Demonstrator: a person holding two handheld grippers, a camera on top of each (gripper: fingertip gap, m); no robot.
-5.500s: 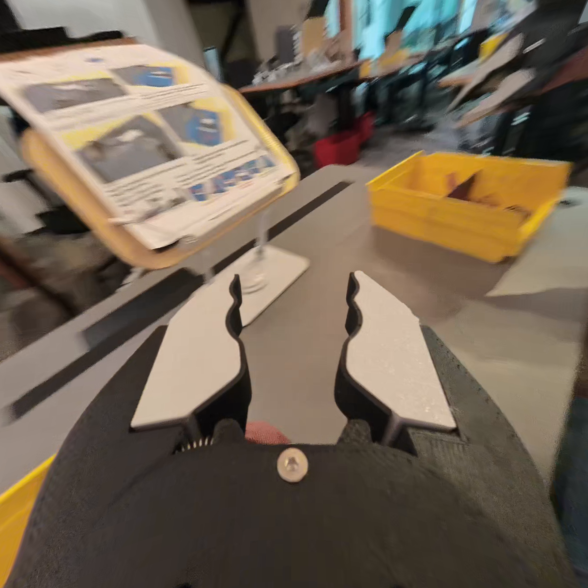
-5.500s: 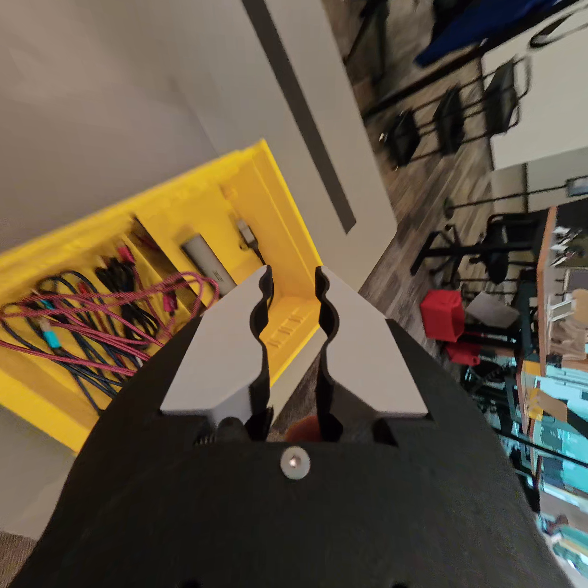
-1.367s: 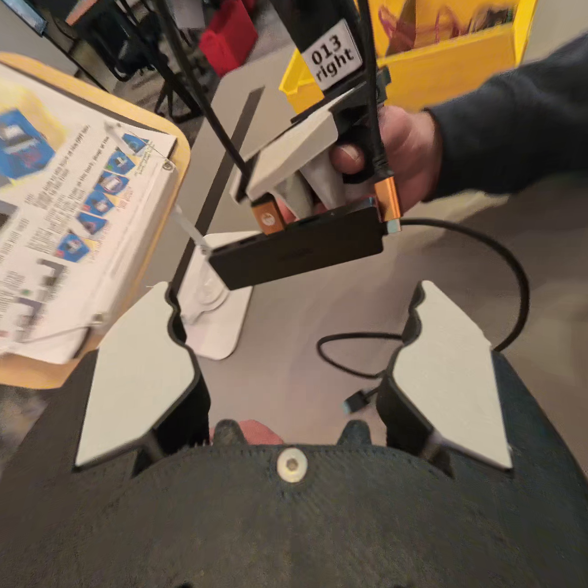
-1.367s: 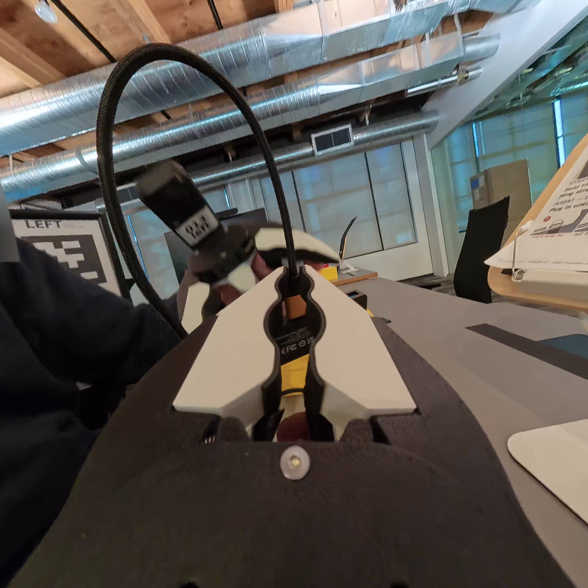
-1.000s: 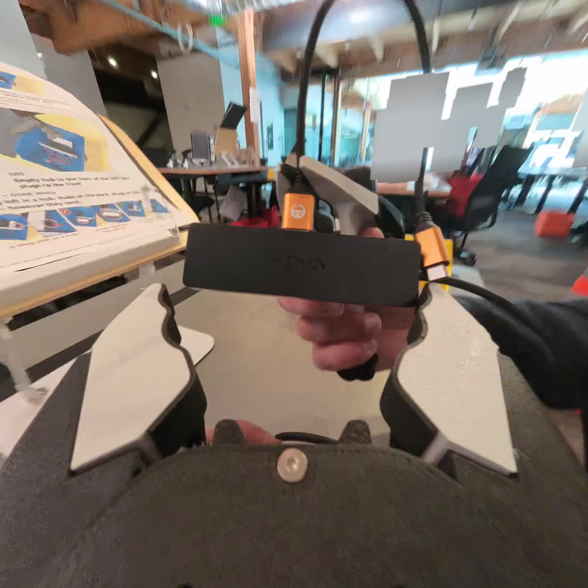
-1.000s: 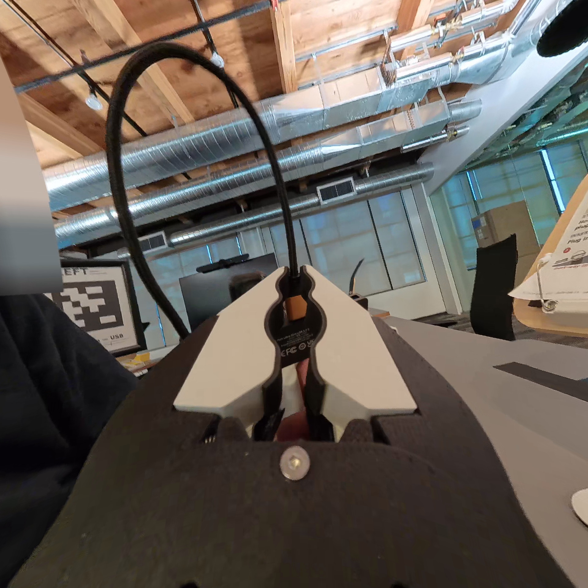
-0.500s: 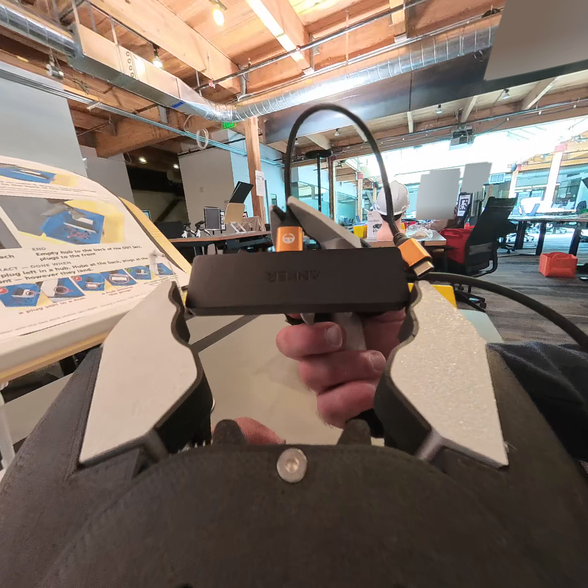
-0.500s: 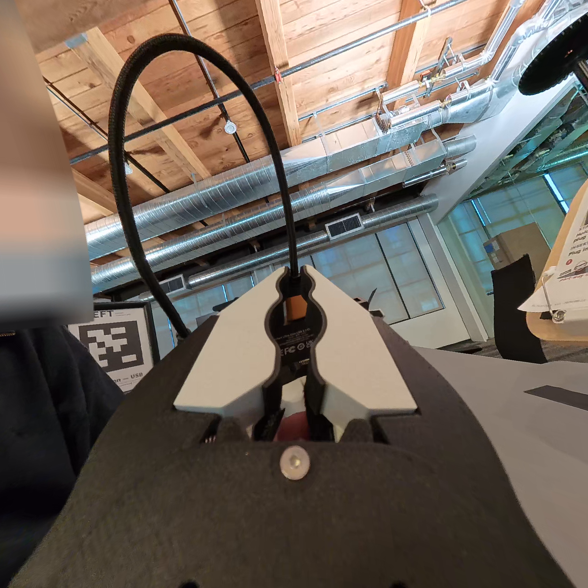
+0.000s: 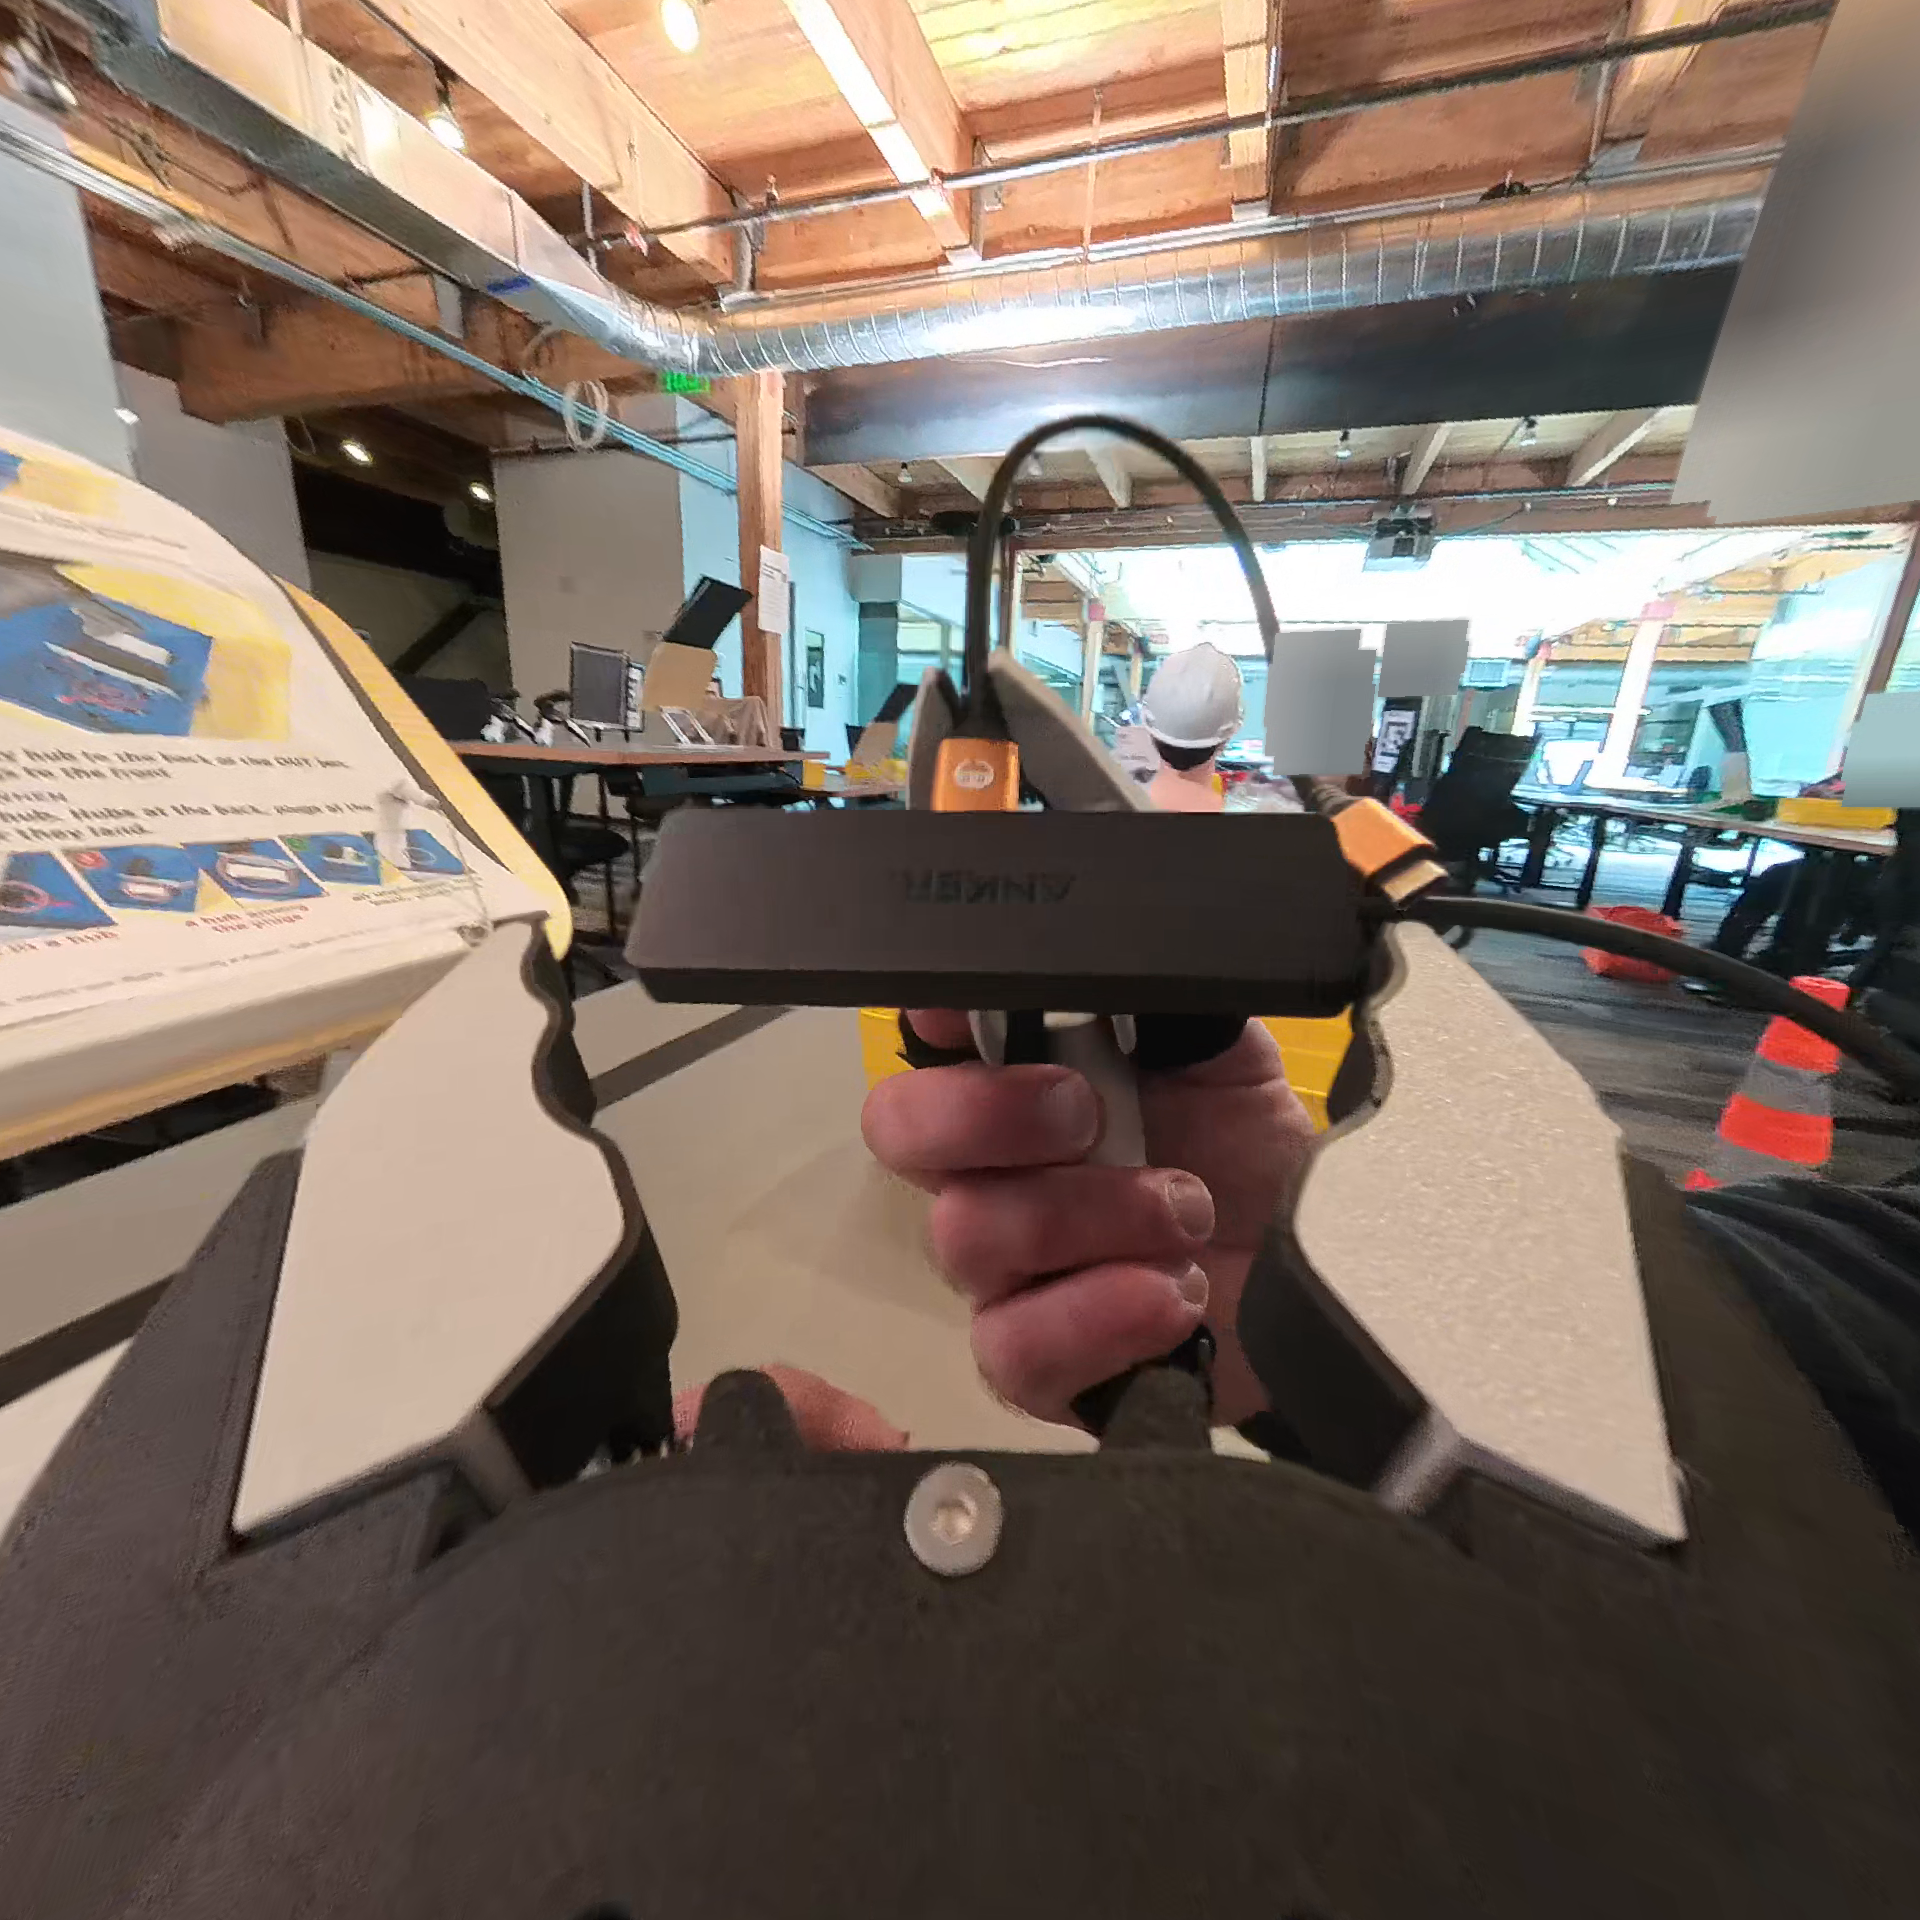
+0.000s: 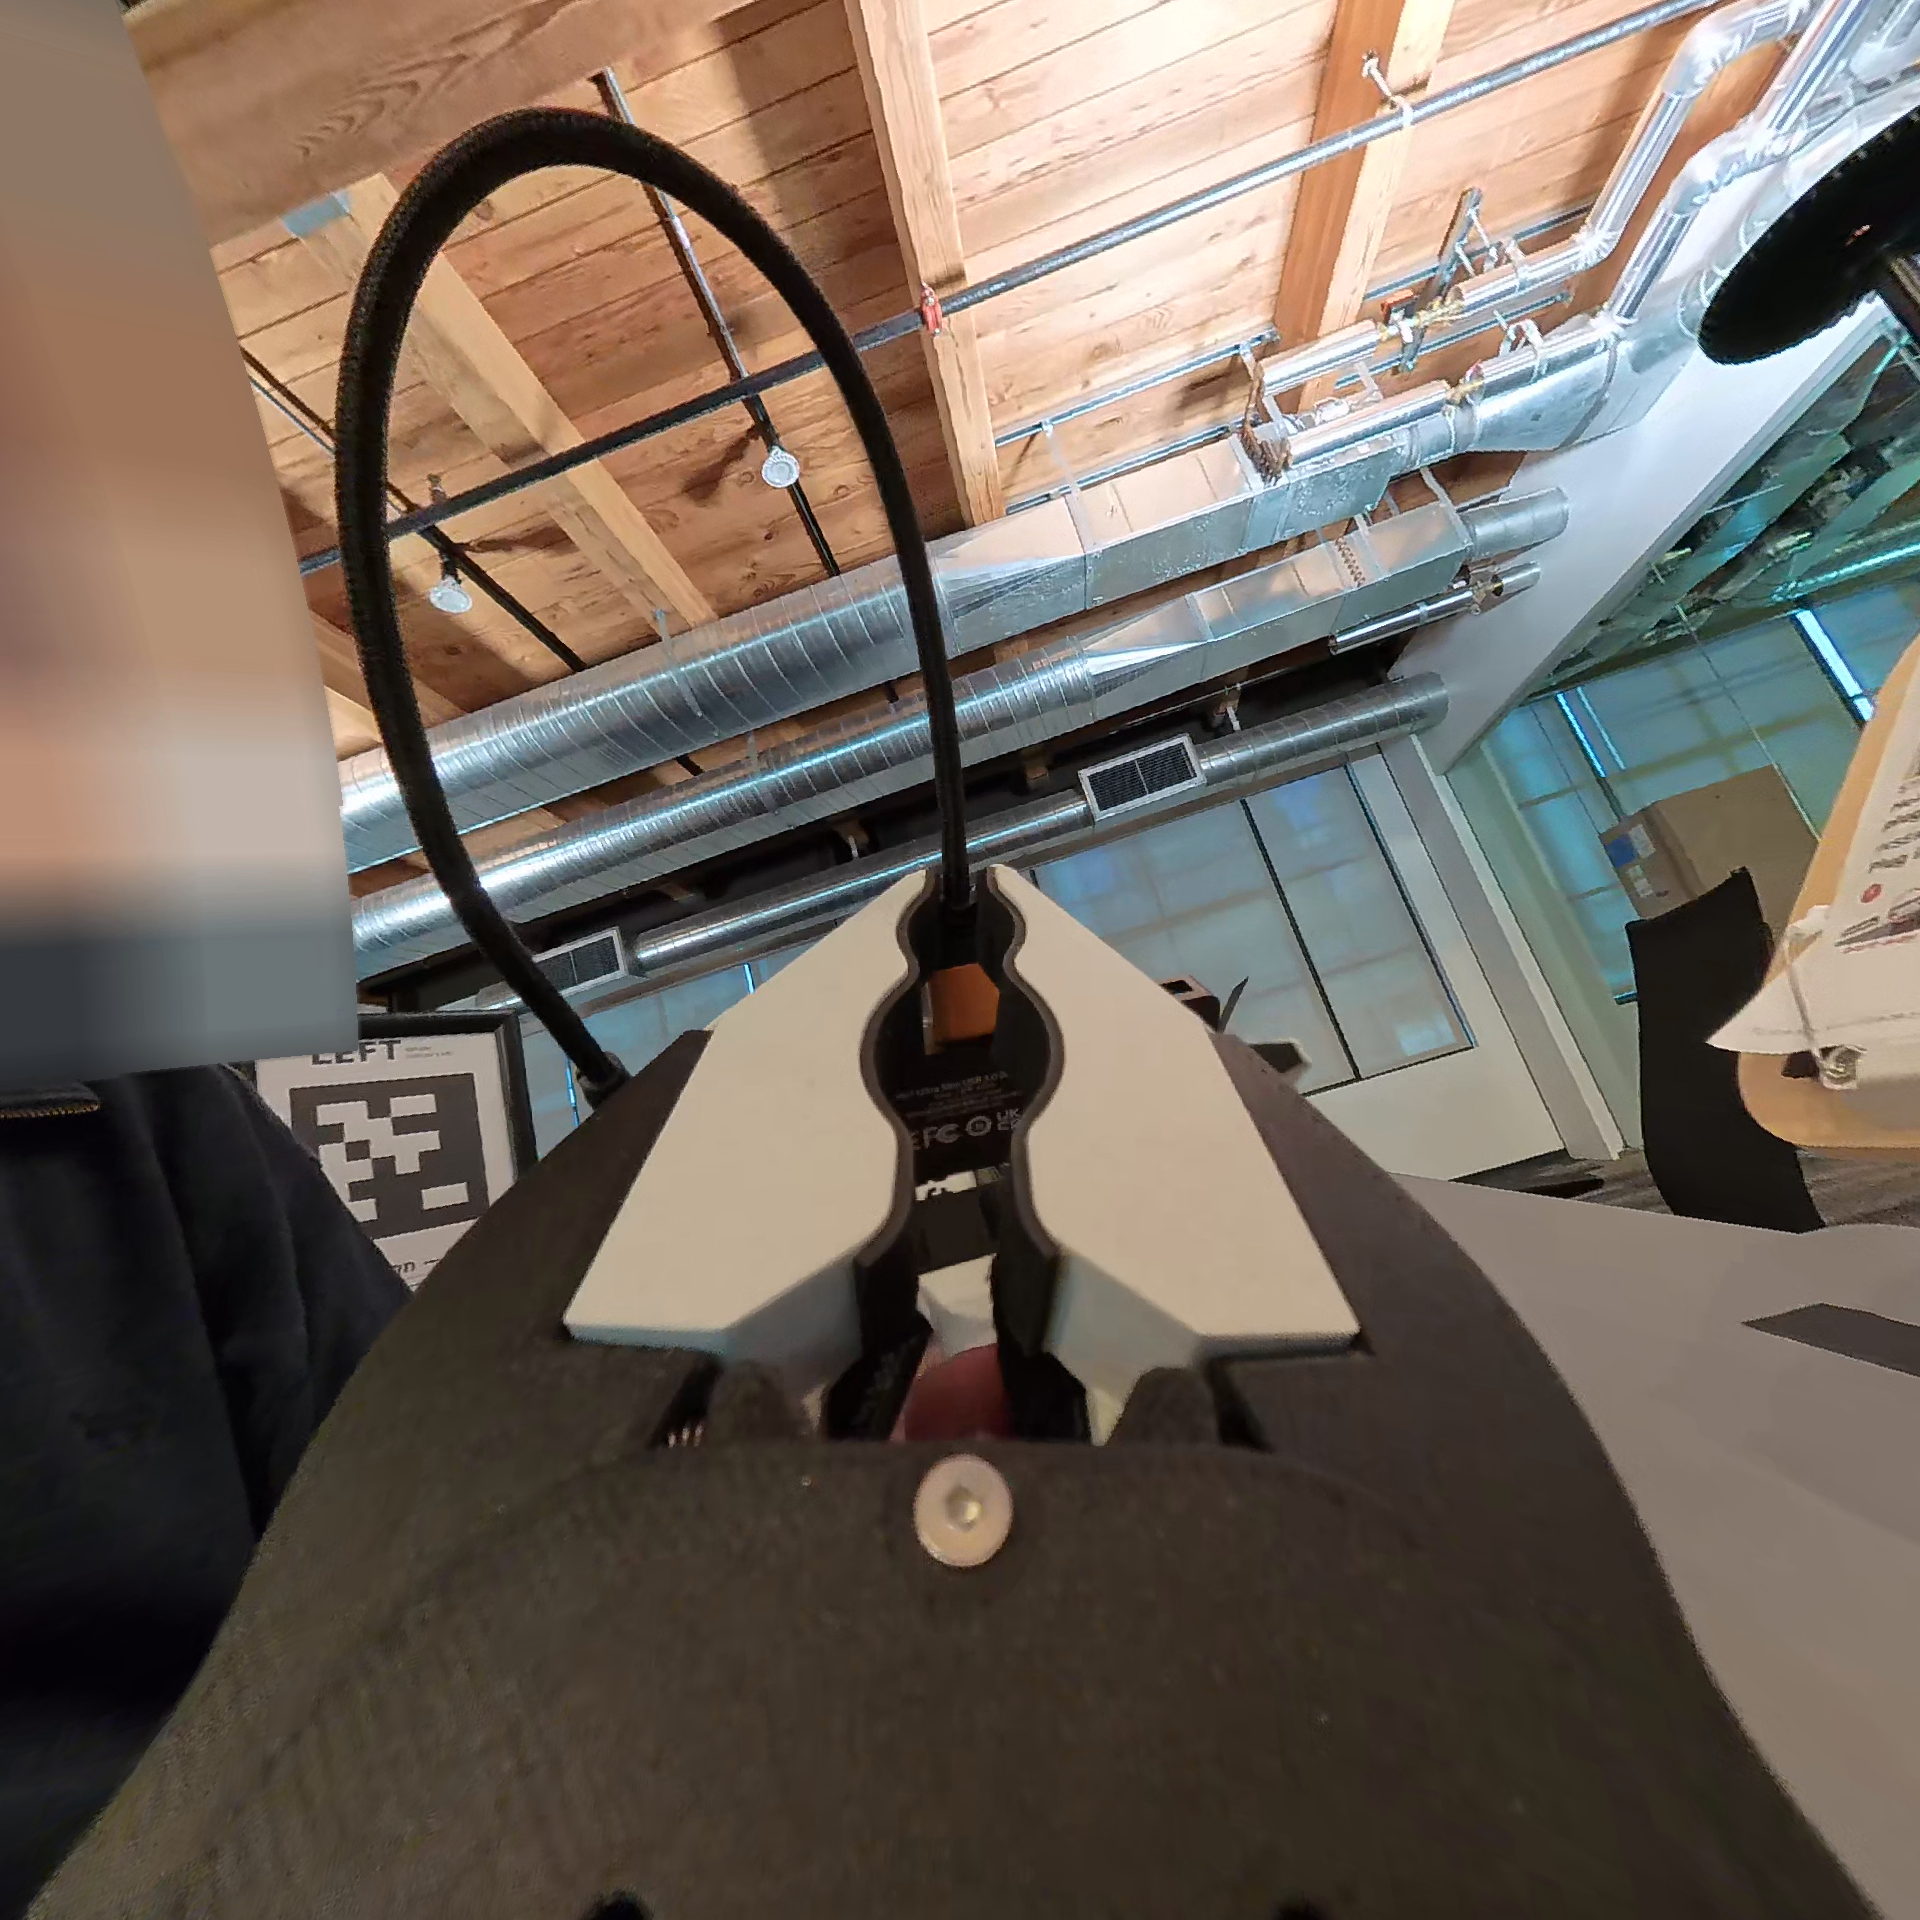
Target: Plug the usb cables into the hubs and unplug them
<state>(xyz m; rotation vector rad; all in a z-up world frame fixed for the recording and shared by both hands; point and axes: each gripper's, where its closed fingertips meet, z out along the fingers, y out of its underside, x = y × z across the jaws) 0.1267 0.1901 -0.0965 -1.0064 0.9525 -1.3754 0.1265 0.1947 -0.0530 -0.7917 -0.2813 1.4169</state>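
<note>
Paper sheets (image 9: pixel 208 831) with blue and yellow photos lay on a tilted board at the far left of the left wrist view. Beside them the left gripper (image 9: pixel 961 935) stood spread wide above a grey table (image 9: pixel 769 1195), its fingers (image 9: pixel 447 1195) bracketing the black hub (image 9: pixel 997 914) end to end and clamping it lengthwise, level and off the table. Behind the hub's middle, the right gripper (image 9: pixel 966 686) rose from a hand (image 9: pixel 1091 1195) below and was pressed in on an orange plug (image 9: pixel 971 774), whose lower end met the hub's far edge. A black cable (image 9: pixel 1122 436) arched from that plug over to a second plug (image 9: pixel 1382 857), also orange, which hung free just beside the hub's right end. A thicker cord (image 9: pixel 1662 966) left that end toward the right, past an orange cone (image 9: pixel 1777 1091) on the floor.

In the right wrist view, a dark sleeve (image 10: pixel 156 1351) and a framed black-and-white marker (image 10: pixel 395 1132) sat at the left. The cable (image 10: pixel 416 312) looped high against the wooden ceiling and dropped into the plug (image 10: pixel 964 1003), pinched between the nearly closed fingers of the right gripper (image 10: pixel 961 894), with the hub (image 10: pixel 961 1122) just below it. The table (image 10: pixel 1714 1455) lay to the right.
</note>
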